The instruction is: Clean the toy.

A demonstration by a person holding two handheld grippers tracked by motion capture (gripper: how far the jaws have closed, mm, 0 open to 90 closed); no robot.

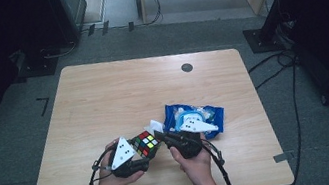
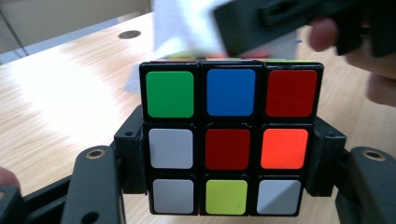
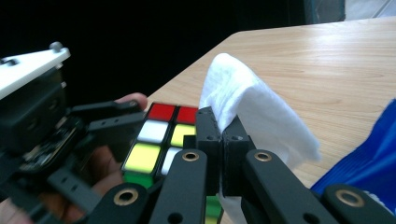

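Note:
A scrambled Rubik's cube (image 2: 227, 140) is clamped between the jaws of my left gripper (image 2: 227, 161), which presses on its two sides. From above, the cube (image 1: 145, 144) is held over the table's near edge by the left gripper (image 1: 138, 152). My right gripper (image 3: 221, 135) is shut on a folded white wipe (image 3: 254, 109), which rises above its jaws right beside the cube (image 3: 159, 140). In the high view the wipe (image 1: 154, 125) sticks up from the right gripper (image 1: 161, 134) just right of the cube. Whether the wipe touches the cube I cannot tell.
A blue wipe packet (image 1: 194, 118) lies on the wooden table (image 1: 117, 95) just behind the right hand. A small dark round hole (image 1: 187, 67) sits near the far edge. Cables trail off the front edge from both grippers.

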